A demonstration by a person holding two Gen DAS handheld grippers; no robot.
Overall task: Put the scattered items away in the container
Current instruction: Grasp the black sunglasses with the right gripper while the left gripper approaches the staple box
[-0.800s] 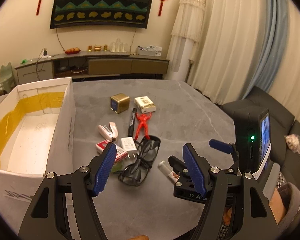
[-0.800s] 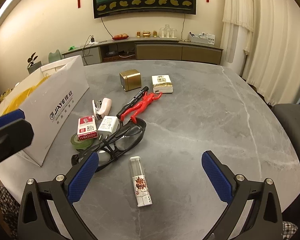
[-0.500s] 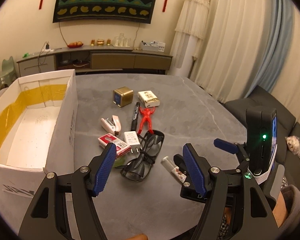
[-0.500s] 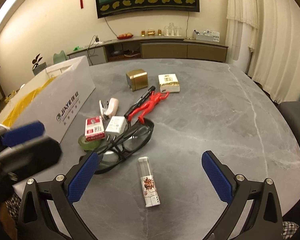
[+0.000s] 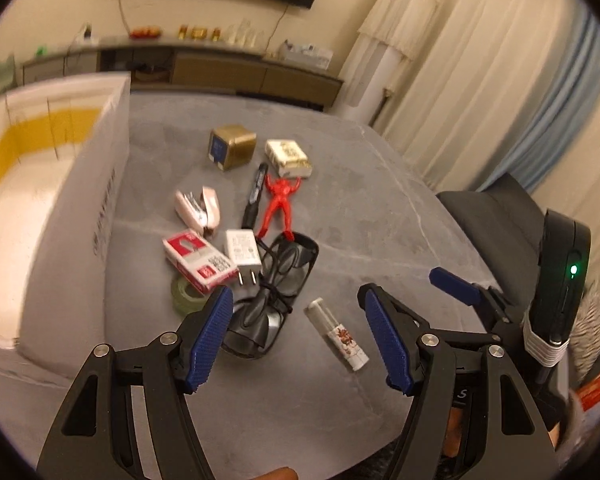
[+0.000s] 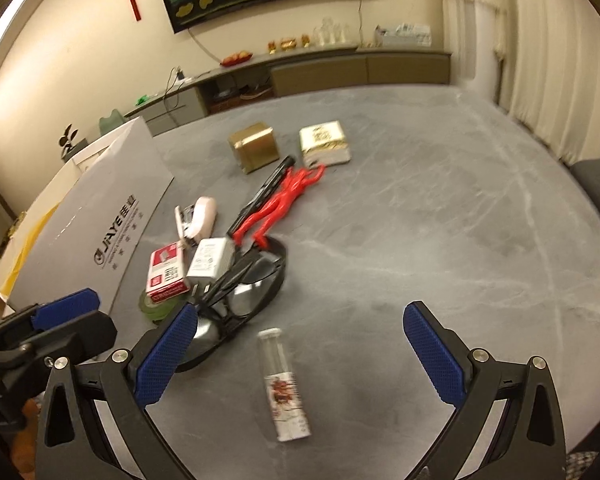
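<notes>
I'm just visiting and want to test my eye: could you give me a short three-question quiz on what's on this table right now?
1. True or false: the right gripper holds the black glasses.
2. Which lies nearest the right gripper: A gold cube, B lighter, C pink stapler?
3. Fill in: the red-and-white packet rests partly on a roll of green ____.

Key: 1 false, both grippers are open and empty; 2 B; 3 tape.

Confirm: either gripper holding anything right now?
No. Left gripper and right gripper are both open and empty; the lighter lies untouched on the table.
</notes>
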